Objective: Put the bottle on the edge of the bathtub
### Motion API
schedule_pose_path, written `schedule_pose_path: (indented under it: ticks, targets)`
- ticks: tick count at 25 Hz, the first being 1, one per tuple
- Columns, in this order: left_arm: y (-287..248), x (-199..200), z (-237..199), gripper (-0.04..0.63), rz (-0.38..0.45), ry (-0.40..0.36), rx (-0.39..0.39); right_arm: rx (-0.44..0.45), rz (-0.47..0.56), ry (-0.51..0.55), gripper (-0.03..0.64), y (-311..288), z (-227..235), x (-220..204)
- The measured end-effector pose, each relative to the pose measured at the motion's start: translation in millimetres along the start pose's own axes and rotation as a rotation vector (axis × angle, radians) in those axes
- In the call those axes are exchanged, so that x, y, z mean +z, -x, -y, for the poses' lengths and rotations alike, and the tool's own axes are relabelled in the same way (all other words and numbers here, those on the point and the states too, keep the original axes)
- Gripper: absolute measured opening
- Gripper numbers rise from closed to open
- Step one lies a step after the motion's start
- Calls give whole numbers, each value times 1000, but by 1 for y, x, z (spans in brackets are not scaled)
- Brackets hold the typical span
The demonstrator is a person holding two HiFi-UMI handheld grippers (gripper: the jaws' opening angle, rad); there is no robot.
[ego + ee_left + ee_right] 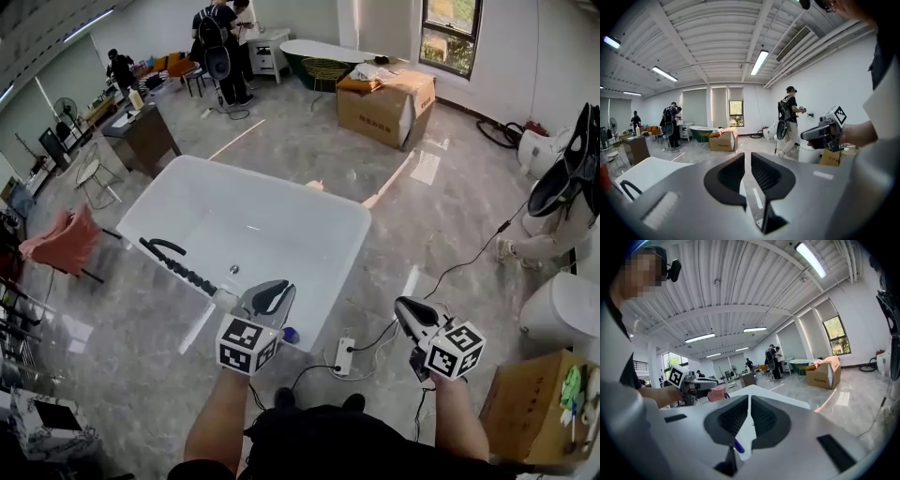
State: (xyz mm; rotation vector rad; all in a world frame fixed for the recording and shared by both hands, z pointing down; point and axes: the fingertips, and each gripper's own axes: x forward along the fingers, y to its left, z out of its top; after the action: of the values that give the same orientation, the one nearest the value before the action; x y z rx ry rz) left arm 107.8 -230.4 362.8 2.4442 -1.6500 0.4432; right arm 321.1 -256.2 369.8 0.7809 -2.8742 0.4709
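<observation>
The white bathtub (pixel 323 220) fills the middle of the head view. On its near rim, close to the right corner, a small blue-tipped thing (pixel 289 335) shows, most likely the bottle, largely hidden by my left gripper's marker cube; the same blue tip (pixel 739 446) peeks out low between the jaws in the right gripper view. My left gripper (pixel 269 296) hovers over that rim, its jaws a narrow slit apart with nothing between them (pixel 747 176). My right gripper (pixel 410 315) hangs over the floor right of the tub, jaws together and empty (pixel 748 418).
A black hose and handle (pixel 173 262) lie along the tub's near rim. A power strip (pixel 344 356) and cables lie on the floor by the tub's corner. Cardboard boxes (pixel 384 108) (pixel 530 408), white toilets (pixel 562 314), a red chair (pixel 66 239) and people at the back (pixel 220 47) surround it.
</observation>
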Motion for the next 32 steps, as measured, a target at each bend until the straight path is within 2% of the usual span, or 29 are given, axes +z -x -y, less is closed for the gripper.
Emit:
schedule_pose_path:
  ticks: [3,5,8,10,13,16,19,27,32]
  targets:
    - [10,14,8,41,26,14,-48,63,59,32,12,-1,-13,26]
    - [20,20,2,12,57,54,-40,87,80,72,12,-2,-23,38]
    - [36,32,-9,11,93,82,-35,97,126,113,12,-3,-33,56]
    - [46,42,-18,12,110,66,-9,85,161,129,12,-3,-38,71]
    - [64,49,-39,12,137,30,96,52,182,174,11,-9,-47,83]
    - [77,45,-59,12,149,36,190,27,177,198,11,-22,-57,81]
    - [82,33,-73,12,140,80,232,15,165,182,11,-33,-65,71]
    - [80,5,-86,9,97,146,226,18,115,169,11,-49,-80,54]
    - [88,10,-91,9,136,149,227,14,114,163,11,-52,-82,52]
